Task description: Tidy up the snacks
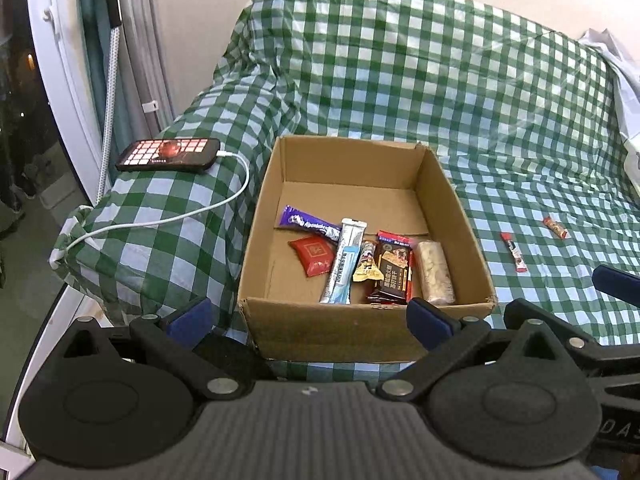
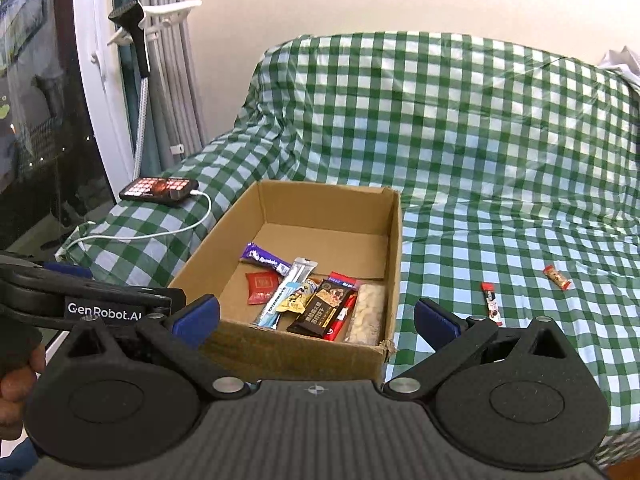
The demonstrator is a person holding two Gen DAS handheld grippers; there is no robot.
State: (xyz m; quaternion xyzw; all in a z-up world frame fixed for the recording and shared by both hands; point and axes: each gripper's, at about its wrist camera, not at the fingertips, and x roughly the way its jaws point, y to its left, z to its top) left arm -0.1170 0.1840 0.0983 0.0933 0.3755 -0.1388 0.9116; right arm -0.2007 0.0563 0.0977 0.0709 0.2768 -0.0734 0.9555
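Note:
An open cardboard box (image 1: 352, 328) (image 2: 296, 354) stands on a green checked cover. Inside lie several snacks: a purple bar (image 1: 308, 224) (image 2: 264, 259), a red packet (image 1: 315, 257) (image 2: 262, 287), a light blue stick (image 1: 345, 264) (image 2: 286, 294), a dark bar (image 1: 394, 274) (image 2: 326, 308) and a clear nut pack (image 1: 434, 274) (image 2: 368, 312). Two small red snacks lie on the cover to the right: one (image 1: 513, 252) (image 2: 491, 303) nearer the box, one (image 1: 555, 227) (image 2: 557, 277) farther. My left gripper (image 1: 308, 318) is open and empty before the box. My right gripper (image 2: 316, 316) is open and empty too.
A phone (image 1: 168, 155) (image 2: 159, 191) with a white cable (image 1: 224, 200) rests on the covered armrest at left. A window frame and curtain (image 2: 172, 80) stand behind it. White cloth (image 1: 624, 92) lies at the far right. A hand (image 2: 16, 384) holds the other gripper at left.

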